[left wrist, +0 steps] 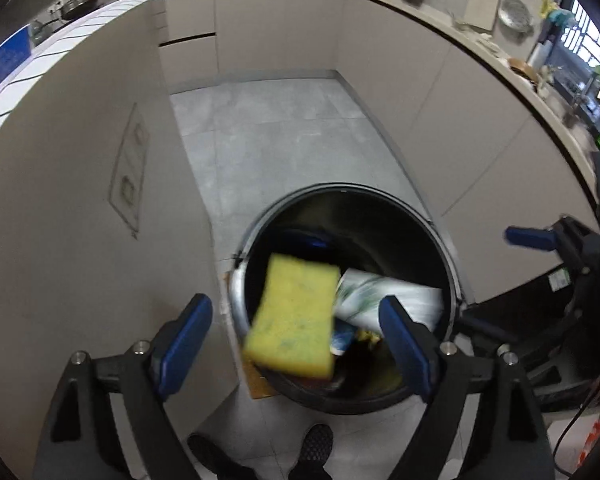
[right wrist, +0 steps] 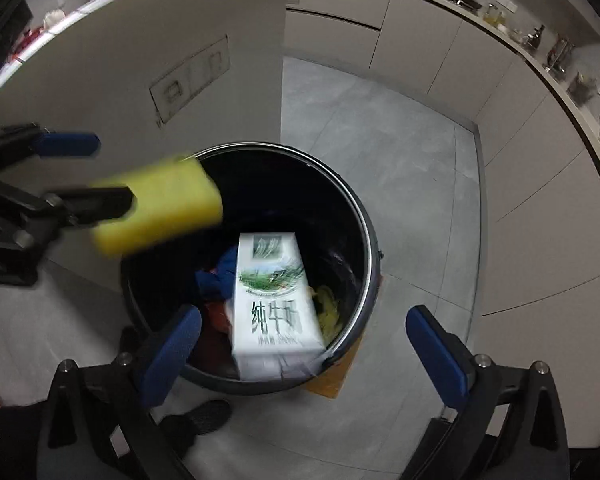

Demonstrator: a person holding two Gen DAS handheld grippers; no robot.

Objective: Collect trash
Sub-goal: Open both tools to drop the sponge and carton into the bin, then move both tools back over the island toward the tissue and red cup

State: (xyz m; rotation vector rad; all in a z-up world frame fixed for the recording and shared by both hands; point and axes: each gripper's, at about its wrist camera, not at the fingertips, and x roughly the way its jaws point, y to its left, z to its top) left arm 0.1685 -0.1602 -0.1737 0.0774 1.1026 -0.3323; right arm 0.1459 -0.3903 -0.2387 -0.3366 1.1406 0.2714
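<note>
**Desk:** Where does the clean-up stand?

**Photographer:** Near its end, I'd judge. A yellow sponge (left wrist: 294, 318) hangs blurred over the near-left rim of the black trash bin (left wrist: 446, 248), seemingly in free fall. The left gripper (left wrist: 296, 340) has its blue fingers (left wrist: 184, 340) spread wide to either side, touching nothing. A white milk carton (right wrist: 274, 300) already lies in the bin on blue, red and yellow scraps.

**Desk:** And the other hand?

**Photographer:** The right gripper (right wrist: 300, 356) is poised above the bin's near edge, fingers parted and empty. What is left on the benches I cannot tell.

**Desk:** The sponge itself?

**Photographer:** A thick rectangular block, rounded corners, faint blue-green flecks on its face, a darker layer at its lower edge.
</note>
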